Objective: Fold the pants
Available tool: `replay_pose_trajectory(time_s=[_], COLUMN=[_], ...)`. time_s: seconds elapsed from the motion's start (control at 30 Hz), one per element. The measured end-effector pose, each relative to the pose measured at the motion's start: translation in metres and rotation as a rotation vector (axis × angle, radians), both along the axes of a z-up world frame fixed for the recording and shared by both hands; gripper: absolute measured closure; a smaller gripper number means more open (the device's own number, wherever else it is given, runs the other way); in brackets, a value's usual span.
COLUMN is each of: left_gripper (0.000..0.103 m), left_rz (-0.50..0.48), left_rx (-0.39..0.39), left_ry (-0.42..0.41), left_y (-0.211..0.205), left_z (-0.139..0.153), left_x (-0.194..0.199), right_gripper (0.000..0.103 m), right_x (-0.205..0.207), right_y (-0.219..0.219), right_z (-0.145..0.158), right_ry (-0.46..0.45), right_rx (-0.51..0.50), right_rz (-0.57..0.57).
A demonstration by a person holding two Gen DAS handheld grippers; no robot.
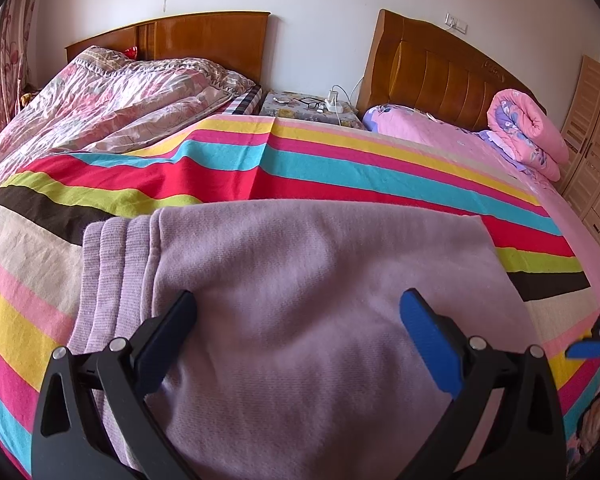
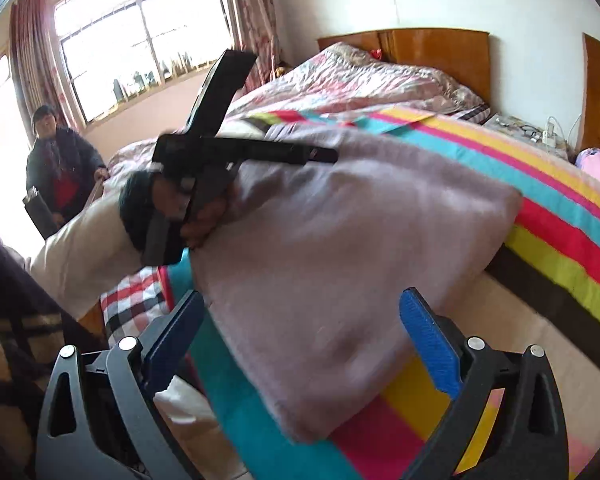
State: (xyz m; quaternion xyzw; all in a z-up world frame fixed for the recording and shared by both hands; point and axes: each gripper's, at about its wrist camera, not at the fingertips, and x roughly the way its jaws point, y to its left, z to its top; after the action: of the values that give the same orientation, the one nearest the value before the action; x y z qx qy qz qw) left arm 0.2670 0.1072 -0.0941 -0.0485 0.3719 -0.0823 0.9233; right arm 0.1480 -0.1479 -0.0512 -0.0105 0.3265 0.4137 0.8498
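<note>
1. My left gripper [image 1: 298, 320] hangs with its jaws spread wide and nothing between them, right over the pants [image 1: 300, 300]. The blue pads [image 1: 424, 332] frame bare lilac cloth.

2. My right gripper [image 2: 302, 320] is spread just as wide and holds nothing either. It sits at the near corner of the pants [image 2: 340, 260], over the edge closest to me.

3. The right view also shows the left gripper [image 2: 228, 156] from outside, low over the far side of the cloth, with my hand [image 2: 204, 220] on its handle. That picture is blurred, so I cannot tell whether it touches the fabric.

4. The pants lie on the striped sheet [image 1: 340, 160], already doubled into a thick, roughly rectangular pad. Ribbed bands [image 1: 112, 272] stack at the left end in the left view.

5. The relation that matters: the pad stretches sideways in front of me, ribbed end to my left, plain end [image 1: 480, 232] to my right. The left tool sits over its middle, while the right one is at the near right corner, so each hand is nearest its own end.

6. My judgement is that any further fold would carry one end across to the other, along that long axis.

7. Beyond the sheet are a quilt [image 1: 120, 92], a nightstand [image 1: 312, 110] and a pink bedroll [image 1: 528, 132]. Another person [image 2: 60, 160] stands by the window [image 2: 140, 20].
</note>
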Motion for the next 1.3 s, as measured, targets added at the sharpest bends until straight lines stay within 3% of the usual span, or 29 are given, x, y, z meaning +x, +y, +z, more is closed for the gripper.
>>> replay_pose_trajectory(time_s=[0.1,0.27,0.43,0.53,0.63,0.73,0.83,0.93,1.03,1.13,1.23,1.3], left_gripper=[0.001,0.001,0.001,0.001,0.001,0.001,0.001,0.001,0.001,0.001,0.001,0.001], left_rz=[-0.001,0.002,0.015,0.049,0.075,0.099,0.117,0.088,0.068,0.056,0.048,0.057], left_rx=[-0.016,-0.029,-0.07,-0.104,-0.064,0.04,0.076,0.105,0.179,0.234,0.212,0.22], left_ry=[-0.007,-0.02,-0.044,-0.074,-0.164,-0.122,-0.083,-0.075,-0.023,-0.047,-0.054,-0.051], left_y=[0.003,0.005,0.01,0.019,0.026,0.032,0.037,0.034,0.031,0.028,0.032,0.032], left_z=[0.001,0.002,0.004,0.016,0.038,0.035,0.022,0.014,-0.008,-0.022,-0.023,-0.018], left_x=[-0.002,-0.004,-0.009,-0.024,-0.062,-0.083,-0.101,-0.113,-0.108,-0.111,-0.111,-0.114], right_gripper=[0.005,0.007,0.006,0.006,0.006,0.006,0.006,0.006,0.005,0.005,0.005,0.005], right_x=[0.072,0.169,0.165,0.165,0.171,0.177,0.181,0.177,0.182,0.199,0.194,0.184], right_y=[-0.006,-0.012,-0.024,0.0,0.044,0.103,0.169,0.231,0.274,0.274,0.264,0.251], right_z=[-0.009,-0.049,-0.018,-0.002,0.012,0.023,0.019,0.002,-0.034,-0.054,-0.045,-0.022], right_ry=[0.05,0.262,0.224,0.217,0.212,0.152,0.121,0.055,0.063,0.188,0.157,0.144], right_rx=[0.049,0.081,0.196,0.205,0.194,0.071,-0.072,-0.273,-0.442,-0.383,-0.342,-0.31], right_rz=[-0.003,-0.013,-0.053,0.016,0.124,0.179,0.214,0.23,0.242,0.21,0.169,0.09])
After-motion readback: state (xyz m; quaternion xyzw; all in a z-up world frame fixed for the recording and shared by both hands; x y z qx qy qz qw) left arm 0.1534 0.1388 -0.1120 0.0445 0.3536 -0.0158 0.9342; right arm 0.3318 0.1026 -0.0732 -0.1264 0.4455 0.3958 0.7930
